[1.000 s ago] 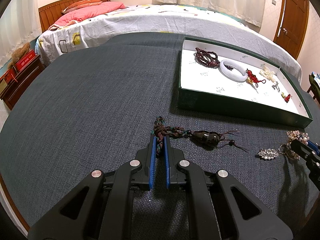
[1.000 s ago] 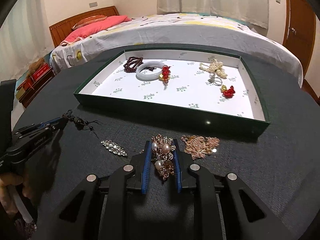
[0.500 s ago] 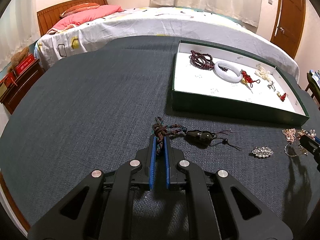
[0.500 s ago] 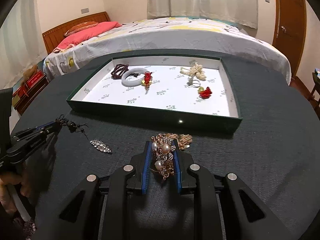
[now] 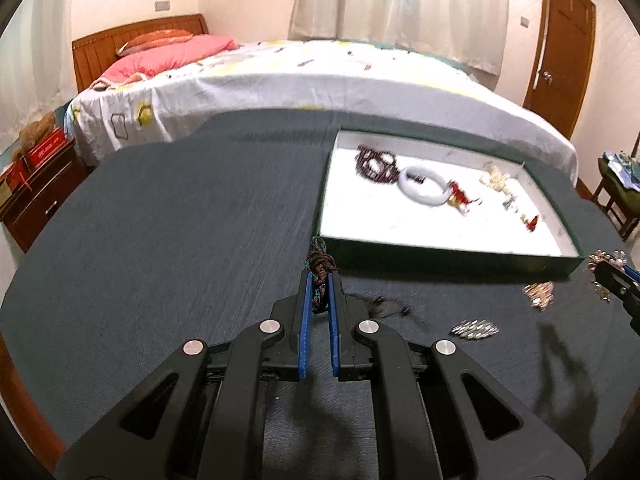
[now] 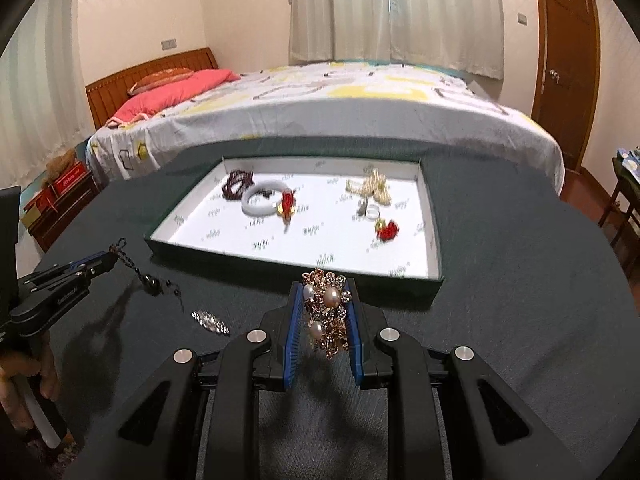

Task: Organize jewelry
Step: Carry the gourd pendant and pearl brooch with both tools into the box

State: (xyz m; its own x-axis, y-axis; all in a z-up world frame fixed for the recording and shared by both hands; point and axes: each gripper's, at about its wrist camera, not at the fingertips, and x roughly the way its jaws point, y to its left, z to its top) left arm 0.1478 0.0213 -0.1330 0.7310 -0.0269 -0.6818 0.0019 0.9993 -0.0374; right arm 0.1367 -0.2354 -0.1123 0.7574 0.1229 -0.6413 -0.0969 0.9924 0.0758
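Lifting a braided cord pendant [image 5: 319, 270], the left tongs [image 5: 319, 300] pinch its knotted cord, the dark charm dangling blurred just above the counter [image 5: 160, 240]; next it needs carrying right into the white-lined tray [image 5: 440, 258]. From the right side, the right tongs [image 6: 324, 312] clamp a gold pearl brooch [image 6: 326, 312], raised near the tray's [image 6: 436, 276] front wall and awaiting placement beside the bangle [image 6: 264, 204].

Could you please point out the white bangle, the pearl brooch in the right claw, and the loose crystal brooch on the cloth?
white bangle [image 6: 262, 208]: right wrist view, front rim.
pearl brooch [image 6: 332, 297]: right wrist view, large upper pearl.
crystal brooch [image 6: 210, 322]: right wrist view, centre stones.
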